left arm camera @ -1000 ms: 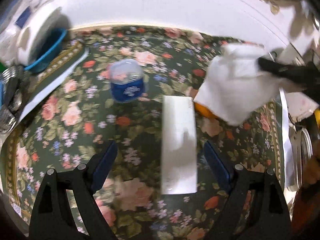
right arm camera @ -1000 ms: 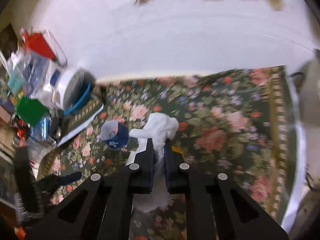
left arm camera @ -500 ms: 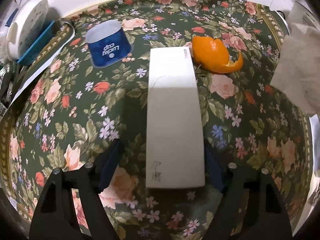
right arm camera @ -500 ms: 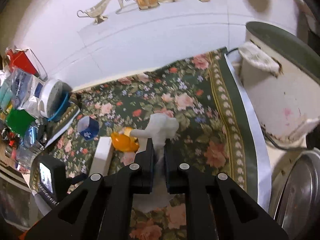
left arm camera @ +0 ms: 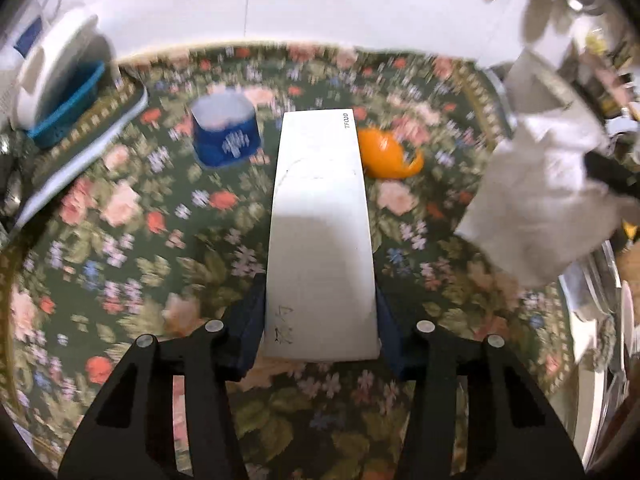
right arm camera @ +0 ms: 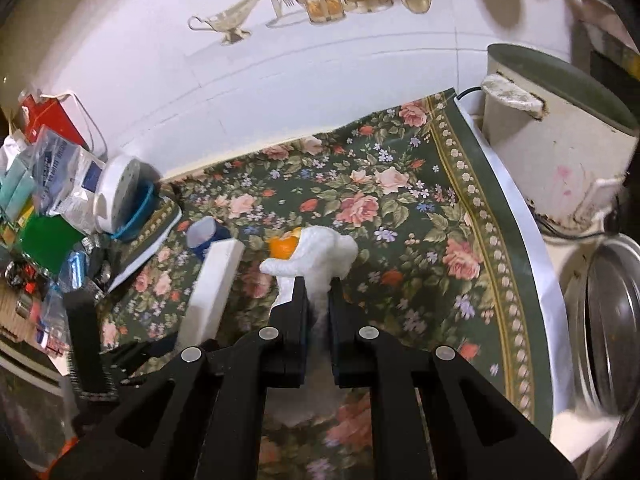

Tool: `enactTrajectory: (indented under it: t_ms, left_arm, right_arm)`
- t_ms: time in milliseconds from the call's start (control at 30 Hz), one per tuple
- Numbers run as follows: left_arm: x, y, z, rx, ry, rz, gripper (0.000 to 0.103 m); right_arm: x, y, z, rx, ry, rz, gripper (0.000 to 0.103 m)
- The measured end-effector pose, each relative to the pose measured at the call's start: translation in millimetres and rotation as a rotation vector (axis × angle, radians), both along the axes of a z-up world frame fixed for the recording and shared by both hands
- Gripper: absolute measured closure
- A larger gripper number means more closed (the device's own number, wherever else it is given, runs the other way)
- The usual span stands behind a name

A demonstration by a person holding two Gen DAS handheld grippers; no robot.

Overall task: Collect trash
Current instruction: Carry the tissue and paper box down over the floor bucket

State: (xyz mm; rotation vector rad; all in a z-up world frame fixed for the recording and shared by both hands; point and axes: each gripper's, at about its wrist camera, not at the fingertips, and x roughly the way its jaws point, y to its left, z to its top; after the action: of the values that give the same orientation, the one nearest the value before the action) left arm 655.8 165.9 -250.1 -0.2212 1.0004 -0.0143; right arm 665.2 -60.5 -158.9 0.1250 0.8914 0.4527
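Left wrist view: at the far left a round white plastic lid (left arm camera: pixel 48 68) leans in a small blue basket (left arm camera: pixel 66 108), and next along an upturned blue paper cup (left arm camera: pixel 225 132) stands on the flowered dark green cloth (left arm camera: pixel 120 220) that covers the bench. The left tool (left arm camera: pixel 320 336) has its two fingers pressed against the sides of a long flat white cardboard box (left arm camera: pixel 320 232), clamped on its near end, the rest of the box reaching away over the cloth. Just beside the box's far right corner lies a curl of orange peel (left arm camera: pixel 390 156). Further right a crumpled white paper napkin (left arm camera: pixel 536 200) hangs above the cloth.

Right wrist view: bags and packets (right arm camera: pixel 48 184) are heaped at the left edge. The right tool (right arm camera: pixel 318 292) is pinched together on that napkin (right arm camera: pixel 320 252), which bunches out past the fingertips, with the peel (right arm camera: pixel 282 246) just behind it. A white tiled wall (right arm camera: pixel 320 80) backs the bench. At the right stands a worn cream pot with a dark green lid (right arm camera: pixel 556 136), and below it a shiny steel pan (right arm camera: pixel 604 320).
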Motion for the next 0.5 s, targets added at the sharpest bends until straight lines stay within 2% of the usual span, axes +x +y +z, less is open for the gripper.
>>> enactTrajectory:
  t_ms: [267,500]
  left_arm:
    - [-64.8,21.6,69.5,0.057,-0.136,-0.084,0.053]
    - [-114.9,16.7,94.6,0.060,-0.168,-0.083,0.053]
  right_arm:
    - [-66.8,11.5,26.5,0.039,-0.082,-0.078,0.095]
    - [-114.3,15.0,41.5,0.041,-0.114,-0.051,0.095]
